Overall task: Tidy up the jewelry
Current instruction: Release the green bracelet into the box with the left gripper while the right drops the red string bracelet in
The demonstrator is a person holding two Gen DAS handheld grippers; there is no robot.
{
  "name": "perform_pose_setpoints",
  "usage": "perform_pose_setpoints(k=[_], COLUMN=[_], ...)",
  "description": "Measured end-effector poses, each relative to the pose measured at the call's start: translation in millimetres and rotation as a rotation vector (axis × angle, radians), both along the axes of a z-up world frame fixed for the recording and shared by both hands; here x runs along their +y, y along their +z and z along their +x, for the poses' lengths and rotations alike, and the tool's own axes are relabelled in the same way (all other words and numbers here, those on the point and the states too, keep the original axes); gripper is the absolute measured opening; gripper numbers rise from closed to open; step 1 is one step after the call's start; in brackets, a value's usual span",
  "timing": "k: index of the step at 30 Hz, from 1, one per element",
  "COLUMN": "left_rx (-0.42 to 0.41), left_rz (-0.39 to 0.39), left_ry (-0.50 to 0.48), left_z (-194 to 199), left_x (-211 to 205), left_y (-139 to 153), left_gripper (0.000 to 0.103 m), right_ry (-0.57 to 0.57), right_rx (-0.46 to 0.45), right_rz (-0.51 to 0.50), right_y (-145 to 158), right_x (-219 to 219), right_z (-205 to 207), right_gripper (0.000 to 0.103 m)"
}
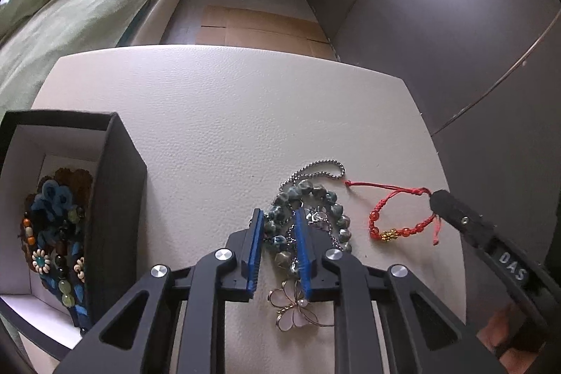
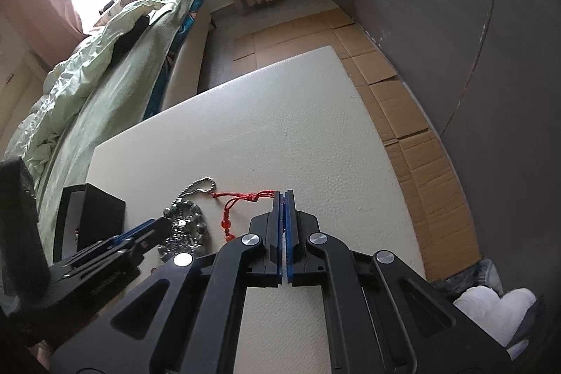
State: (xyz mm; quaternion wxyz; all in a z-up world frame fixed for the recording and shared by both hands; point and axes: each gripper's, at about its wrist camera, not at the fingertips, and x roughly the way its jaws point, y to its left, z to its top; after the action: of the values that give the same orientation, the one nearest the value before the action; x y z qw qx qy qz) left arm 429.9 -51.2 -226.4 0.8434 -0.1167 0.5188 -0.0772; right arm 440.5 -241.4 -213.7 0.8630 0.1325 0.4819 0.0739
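A pile of grey-green beaded necklace with a silver ball chain and a pink butterfly pendant lies on the white table. My left gripper is open, its blue pads straddling the bead pile. A red cord bracelet with a gold bead lies to the right. My right gripper is shut on the red bracelet's cord at its knot; it shows in the left wrist view too. The bead pile shows in the right wrist view.
An open black box with a white lining stands at the table's left and holds several colourful beaded pieces. A bed with a green quilt lies beyond the table. Cardboard covers the floor on the right.
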Motion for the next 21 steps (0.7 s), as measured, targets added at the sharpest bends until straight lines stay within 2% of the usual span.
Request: perform_pose_setpoints(k=[1, 2, 6, 10, 21], left_rx=[-0.003, -0.003, 0.001, -0.041, -0.152], left_rz=[0.024, 0.027, -0.023, -0.067, -0.079], left_ry=[0.002, 0.006, 0.024, 0.010, -0.044], left_z=[-1, -1, -4, -12, -36], left_x=[-2, -2, 9, 14, 4], left_y=[-1, -1, 2, 21, 74], left_gripper=[0.009, 0.008, 0.007, 0.007, 0.007], right_ry=[0.001, 0.002, 0.008, 0.024, 0.012], right_rx=[-0.001, -0.002, -0.015, -0.041, -0.109], right_rz=[0.001, 0.002, 0.016, 0.034, 0.146], right_y=[1, 2, 7, 15, 40], right_x=[2, 2, 3, 3, 3], right_z=[0, -1, -3, -3, -7], right_gripper=[0.003, 0.003, 0.003, 0.003, 0.003])
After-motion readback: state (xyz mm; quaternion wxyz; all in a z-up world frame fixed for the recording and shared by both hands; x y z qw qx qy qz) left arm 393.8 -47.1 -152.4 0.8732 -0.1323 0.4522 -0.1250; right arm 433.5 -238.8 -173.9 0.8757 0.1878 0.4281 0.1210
